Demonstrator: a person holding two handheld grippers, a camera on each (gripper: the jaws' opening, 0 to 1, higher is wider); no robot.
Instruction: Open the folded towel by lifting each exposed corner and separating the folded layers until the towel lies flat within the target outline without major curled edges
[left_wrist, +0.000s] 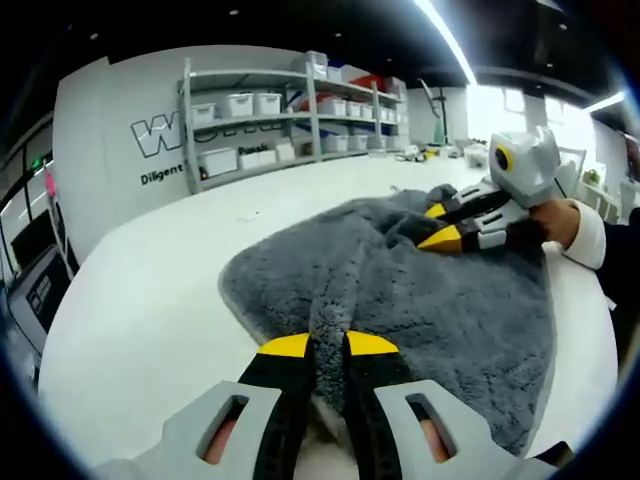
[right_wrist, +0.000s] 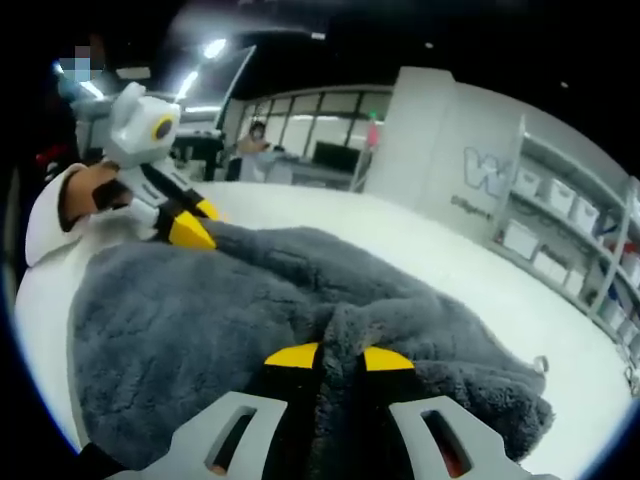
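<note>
- Two grippers pinch opposite edges of the grey towel (left_wrist: 400, 290) on the white table (left_wrist: 150, 290).
- Left gripper (left_wrist: 328, 345): jaws clamped on towel fold.
- Right gripper (right_wrist: 338, 357): likewise clamped.

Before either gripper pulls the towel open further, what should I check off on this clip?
1. Left gripper shut on the fluffy grey towel: ok.
2. Right gripper shut on a towel fold: ok.
3. Grippers hold opposite sides: ok.
4. Towel lies flat: not ok, bunched ridges remain.
5. Target outline on the white table: cannot tell.
6. White table around the towel free of clutter: ok.
</note>
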